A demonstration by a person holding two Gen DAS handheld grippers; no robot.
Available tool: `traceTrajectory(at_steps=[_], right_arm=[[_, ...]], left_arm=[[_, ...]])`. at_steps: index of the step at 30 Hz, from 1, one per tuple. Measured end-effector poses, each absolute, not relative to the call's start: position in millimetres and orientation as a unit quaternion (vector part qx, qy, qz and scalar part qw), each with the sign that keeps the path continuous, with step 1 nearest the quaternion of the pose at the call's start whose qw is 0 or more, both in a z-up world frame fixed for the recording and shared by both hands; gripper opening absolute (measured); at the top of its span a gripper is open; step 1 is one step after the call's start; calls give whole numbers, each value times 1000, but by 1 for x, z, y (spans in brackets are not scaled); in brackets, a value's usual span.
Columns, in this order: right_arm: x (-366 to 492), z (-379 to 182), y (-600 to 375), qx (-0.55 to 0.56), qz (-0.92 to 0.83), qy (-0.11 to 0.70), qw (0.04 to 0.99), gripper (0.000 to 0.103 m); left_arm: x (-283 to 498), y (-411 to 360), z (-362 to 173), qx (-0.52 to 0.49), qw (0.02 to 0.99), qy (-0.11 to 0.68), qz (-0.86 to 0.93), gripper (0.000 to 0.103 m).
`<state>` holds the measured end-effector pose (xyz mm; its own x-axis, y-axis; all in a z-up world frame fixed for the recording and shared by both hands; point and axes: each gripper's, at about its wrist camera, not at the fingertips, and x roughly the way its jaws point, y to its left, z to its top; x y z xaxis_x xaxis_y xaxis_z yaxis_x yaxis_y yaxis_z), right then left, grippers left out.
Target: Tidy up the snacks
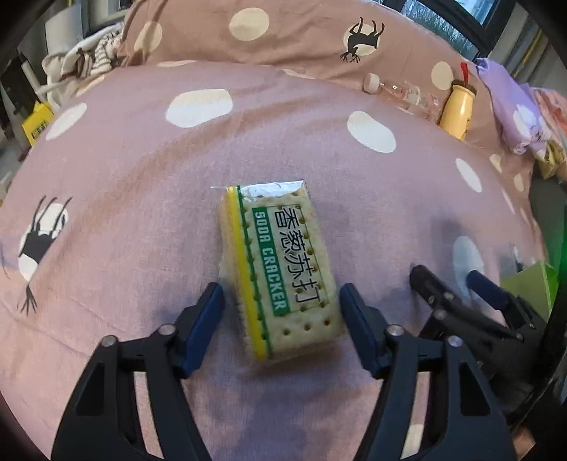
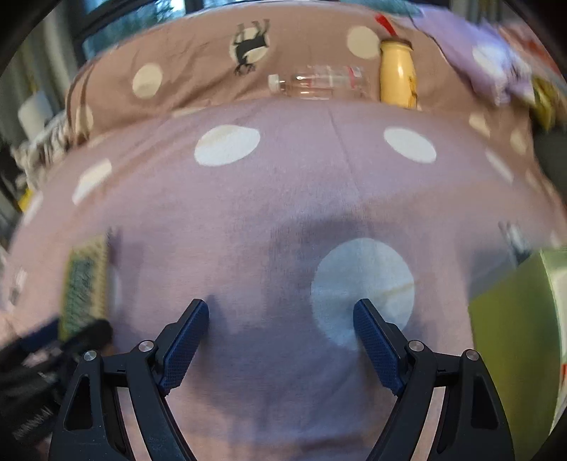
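Seeing soda cracker pack (image 1: 280, 269) flat on pink bedspread (image 1: 141, 170), long axis running away from me, between my left gripper (image 1: 281, 301) pads, not pinched. Right gripper (image 2: 280, 319) spread, empty. Green box (image 2: 510, 340) right, contents hidden.

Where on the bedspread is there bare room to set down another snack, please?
Bare fabric lies left of the cracker pack, and beyond it up to the pillow. It is crowded at the far right, where the clear bottle and yellow bottle lie, and by the green box.
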<state>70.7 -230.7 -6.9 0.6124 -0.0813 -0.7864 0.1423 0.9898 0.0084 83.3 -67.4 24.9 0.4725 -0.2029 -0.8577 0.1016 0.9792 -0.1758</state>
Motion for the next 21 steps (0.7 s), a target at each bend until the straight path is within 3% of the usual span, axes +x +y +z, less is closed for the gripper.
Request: traceTrajectory(at_steps=[1, 3, 21], right_arm=[[69, -8, -227, 25, -63, 427, 902, 97], [65, -15, -225, 24, -65, 414, 908, 103], [68, -16, -224, 22, -65, 412, 908, 103]], left_arm=[[82, -67, 24, -43, 859, 504, -82, 56], [81, -68, 23, -38, 862, 498, -84, 55], [34, -52, 67, -56, 880, 458, -116, 53]])
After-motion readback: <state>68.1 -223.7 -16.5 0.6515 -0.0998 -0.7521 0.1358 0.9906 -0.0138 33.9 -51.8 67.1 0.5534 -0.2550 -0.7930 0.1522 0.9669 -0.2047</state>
